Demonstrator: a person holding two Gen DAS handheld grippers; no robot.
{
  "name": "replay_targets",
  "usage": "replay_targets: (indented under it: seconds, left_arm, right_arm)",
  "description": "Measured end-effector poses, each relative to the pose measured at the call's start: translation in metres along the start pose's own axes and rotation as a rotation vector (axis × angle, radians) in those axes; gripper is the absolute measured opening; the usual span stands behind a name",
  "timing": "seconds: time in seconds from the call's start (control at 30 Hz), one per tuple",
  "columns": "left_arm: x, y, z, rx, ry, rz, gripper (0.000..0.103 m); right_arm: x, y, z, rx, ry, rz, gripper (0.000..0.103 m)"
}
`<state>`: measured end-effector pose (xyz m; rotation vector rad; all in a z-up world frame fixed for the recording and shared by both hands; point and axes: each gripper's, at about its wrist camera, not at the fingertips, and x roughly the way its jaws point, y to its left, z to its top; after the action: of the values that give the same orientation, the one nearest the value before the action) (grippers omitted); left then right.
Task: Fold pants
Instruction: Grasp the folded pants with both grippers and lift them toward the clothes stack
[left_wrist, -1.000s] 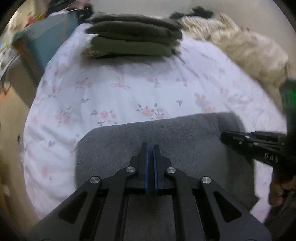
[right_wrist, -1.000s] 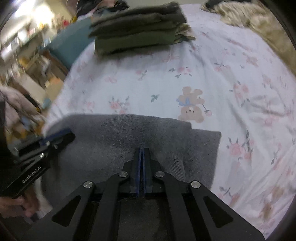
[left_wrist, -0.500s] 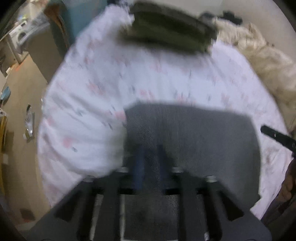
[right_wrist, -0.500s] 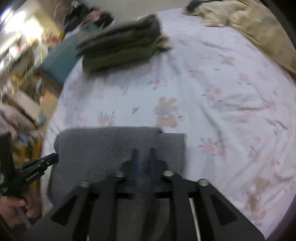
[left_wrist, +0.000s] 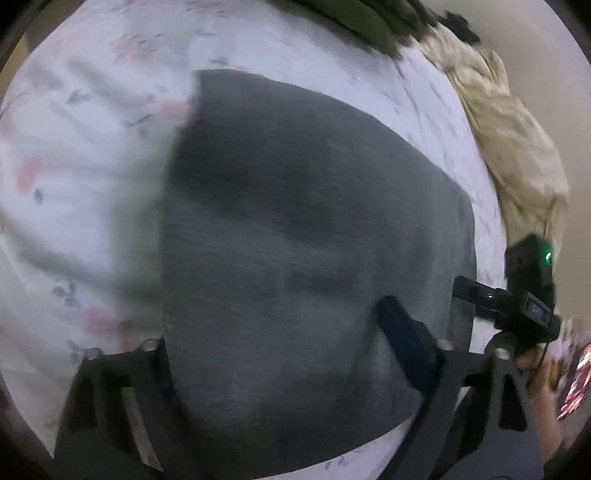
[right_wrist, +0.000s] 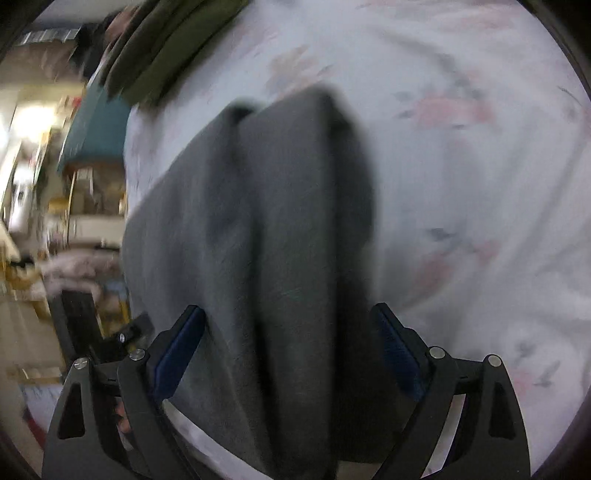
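Observation:
The folded grey pants (left_wrist: 295, 229) lie on the floral bedsheet (left_wrist: 74, 147), filling the middle of both views (right_wrist: 280, 229). My left gripper (left_wrist: 280, 332) is open, its fingers spread wide on either side of the cloth's near edge; only the right blue pad (left_wrist: 402, 343) shows, the left one is hidden by cloth. My right gripper (right_wrist: 291, 343) is open too, blue pads (right_wrist: 177, 350) standing apart on both sides of the fold. The right gripper's body (left_wrist: 524, 295) shows at the right edge of the left wrist view. Both views are blurred.
A stack of folded olive-green garments (right_wrist: 159, 48) lies at the far end of the bed (left_wrist: 369, 22). A beige crumpled blanket (left_wrist: 509, 129) lies along the right. A teal chair (right_wrist: 96, 129) and cluttered shelves stand beyond the bed's left edge.
Both grippers were shut on the grey pants one second ago; now both are open and the pants lie released on the bed. Both cameras have dropped closer and tilted.

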<state>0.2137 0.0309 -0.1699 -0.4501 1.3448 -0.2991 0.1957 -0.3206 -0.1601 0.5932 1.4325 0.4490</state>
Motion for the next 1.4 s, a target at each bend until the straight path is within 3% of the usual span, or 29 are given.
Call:
replay_targets:
  seconds: [0.07,0.1,0.17,0.2,0.3,0.5,0.63,0.8,0.9,1.0,1.1,1.17,1.2,1.23,1.27,1.3,1.33,1.4]
  left_arm:
    - [-0.001,-0.003,-0.001,0.014,0.005,0.002,0.062]
    - [-0.004,-0.004,0.0,0.01,0.005,-0.007,0.057]
    - [-0.017,-0.013,-0.001,0.046,-0.032,-0.009,0.035]
    - [-0.026,-0.021,-0.002,0.078,-0.058,-0.005,0.03]
    - [-0.058,-0.044,-0.003,0.154,-0.144,-0.018,0.025]
    - [-0.117,-0.058,0.03,0.13,-0.273,-0.097,0.024]
    - [-0.148,-0.078,0.107,0.161,-0.353,-0.089,0.024]
    - [-0.186,-0.114,0.234,0.202,-0.484,-0.083,0.025]
    - [-0.192,-0.142,0.31,0.207,-0.529,-0.05,0.025]
    - [-0.171,-0.147,0.375,0.209,-0.547,0.021,0.027]
    - [-0.129,-0.137,0.407,0.218,-0.475,0.109,0.03]
    - [-0.094,-0.12,0.42,0.181,-0.39,0.191,0.044]
    - [-0.081,-0.114,0.423,0.165,-0.364,0.222,0.049]
    - [-0.073,-0.107,0.424,0.156,-0.365,0.226,0.059]
    - [-0.071,-0.104,0.423,0.158,-0.38,0.235,0.073]
    - [-0.073,-0.102,0.421,0.166,-0.411,0.245,0.078]
    - [-0.077,-0.099,0.414,0.179,-0.451,0.253,0.083]
    - [-0.085,-0.093,0.406,0.183,-0.482,0.269,0.087]
  right_arm:
    - [0.003,0.013,-0.005,-0.072,0.009,-0.011,0.069]
    - [0.002,0.017,-0.004,-0.09,-0.001,-0.014,0.052]
    - [-0.007,0.031,-0.007,-0.153,-0.038,-0.034,0.036]
    - [-0.01,0.038,-0.008,-0.175,-0.056,-0.054,0.032]
    - [-0.031,0.056,-0.014,-0.213,-0.13,-0.032,0.027]
    - [-0.081,0.09,0.007,-0.257,-0.256,0.083,0.026]
    - [-0.113,0.134,0.071,-0.33,-0.342,0.099,0.026]
    - [-0.142,0.194,0.195,-0.4,-0.462,0.098,0.025]
    - [-0.144,0.222,0.279,-0.399,-0.503,0.064,0.025]
    - [-0.126,0.24,0.344,-0.407,-0.517,-0.009,0.025]
    - [-0.09,0.239,0.388,-0.405,-0.485,-0.118,0.026]
    - [-0.06,0.237,0.411,-0.387,-0.418,-0.24,0.027]
    - [-0.038,0.228,0.421,-0.348,-0.36,-0.292,0.031]
    - [-0.032,0.219,0.426,-0.33,-0.327,-0.326,0.036]
    - [-0.025,0.213,0.428,-0.323,-0.321,-0.355,0.047]
    - [-0.026,0.208,0.426,-0.328,-0.344,-0.366,0.06]
    - [-0.032,0.201,0.423,-0.348,-0.396,-0.386,0.066]
    - [-0.041,0.191,0.423,-0.349,-0.44,-0.421,0.072]
